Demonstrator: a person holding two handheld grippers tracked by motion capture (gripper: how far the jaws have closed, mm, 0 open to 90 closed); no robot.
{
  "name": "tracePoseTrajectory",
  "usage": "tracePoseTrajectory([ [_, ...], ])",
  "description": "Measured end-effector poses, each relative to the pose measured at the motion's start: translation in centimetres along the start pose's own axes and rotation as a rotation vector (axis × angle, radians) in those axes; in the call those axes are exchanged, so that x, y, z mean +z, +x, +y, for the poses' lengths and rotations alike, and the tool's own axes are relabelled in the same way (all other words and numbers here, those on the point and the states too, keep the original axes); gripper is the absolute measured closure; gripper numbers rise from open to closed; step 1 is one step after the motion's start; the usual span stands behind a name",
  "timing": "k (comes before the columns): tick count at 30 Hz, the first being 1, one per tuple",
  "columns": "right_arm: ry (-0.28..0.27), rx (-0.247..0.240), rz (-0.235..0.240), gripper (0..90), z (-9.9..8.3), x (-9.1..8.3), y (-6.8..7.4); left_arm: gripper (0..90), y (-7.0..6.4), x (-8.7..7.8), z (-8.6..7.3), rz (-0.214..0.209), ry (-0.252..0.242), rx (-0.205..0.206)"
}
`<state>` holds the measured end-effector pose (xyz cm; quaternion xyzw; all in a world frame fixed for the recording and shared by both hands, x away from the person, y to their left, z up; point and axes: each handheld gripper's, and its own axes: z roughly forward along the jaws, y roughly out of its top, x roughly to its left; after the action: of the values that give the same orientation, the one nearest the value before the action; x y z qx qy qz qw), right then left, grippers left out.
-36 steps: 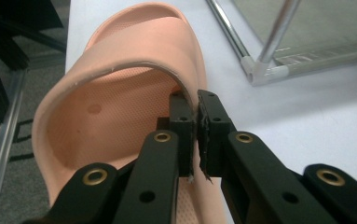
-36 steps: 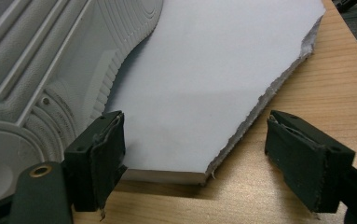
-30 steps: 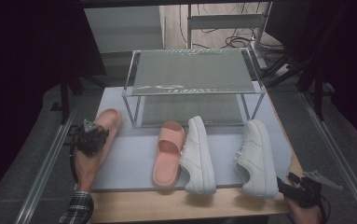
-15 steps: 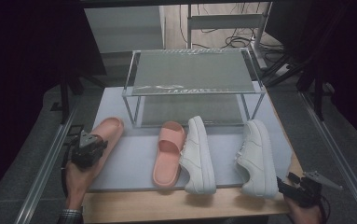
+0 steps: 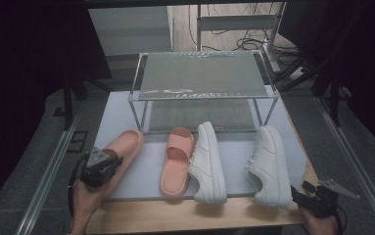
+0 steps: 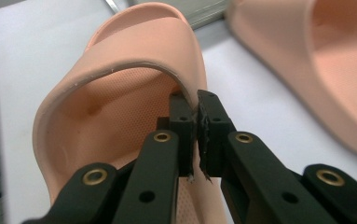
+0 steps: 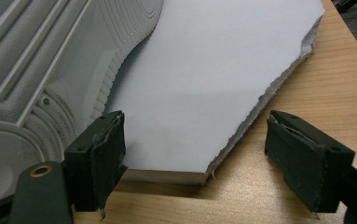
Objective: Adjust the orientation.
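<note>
My left gripper point(image 5: 107, 164) is shut on the strap edge of a pink slipper point(image 5: 128, 143) at the left of the grey mat point(image 5: 141, 174). Close up, its jaws point(image 6: 198, 133) pinch the rim of that slipper's strap point(image 6: 134, 60). A second pink slipper point(image 5: 176, 159) lies mid-mat, and it also appears at the upper right of the left gripper view point(image 6: 325, 70). A white sneaker point(image 5: 207, 161) lies beside it and another sneaker point(image 5: 269, 164) further right. My right gripper point(image 5: 298, 194) is open near the front right corner, its jaws point(image 7: 197, 142) spread over the mat's corner point(image 7: 213, 70), beside a sneaker sole point(image 7: 41, 70).
A two-tier metal rack with a mesh top point(image 5: 202, 76) stands behind the shoes. The mat lies on a wooden table point(image 5: 175, 218) with bare wood point(image 7: 316, 93) along the front and right. Metal rails point(image 5: 48, 171) run along both sides. Cables lie on the floor beyond.
My left gripper has drawn the pink slipper toward the near edge and slightly right. The right gripper has stayed put.
</note>
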<state>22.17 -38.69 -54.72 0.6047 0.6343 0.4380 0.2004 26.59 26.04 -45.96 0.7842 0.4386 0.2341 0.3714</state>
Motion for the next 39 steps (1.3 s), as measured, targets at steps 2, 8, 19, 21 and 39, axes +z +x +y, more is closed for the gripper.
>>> tracePoseTrajectory([
  [2,0.000,0.000,0.000,20.3,0.0,0.0,0.0,85.8,-0.7,0.3,0.3,-0.002,0.005,0.015],
  [8,0.000,0.000,0.000,20.3,0.0,0.0,0.0,85.7,-2.3,1.3,1.2,-0.032,-0.002,0.025],
  [19,0.000,0.000,0.001,20.3,0.0,0.0,0.0,85.7,-3.6,4.1,2.9,-0.001,-0.007,-0.012],
  [21,0.000,-0.003,0.000,20.3,0.0,0.0,0.0,85.6,-3.8,4.7,3.2,0.002,-0.008,-0.026],
  [39,0.002,-0.004,0.001,20.3,0.0,0.0,0.0,85.4,-4.6,10.3,6.9,0.083,-0.026,-0.066],
])
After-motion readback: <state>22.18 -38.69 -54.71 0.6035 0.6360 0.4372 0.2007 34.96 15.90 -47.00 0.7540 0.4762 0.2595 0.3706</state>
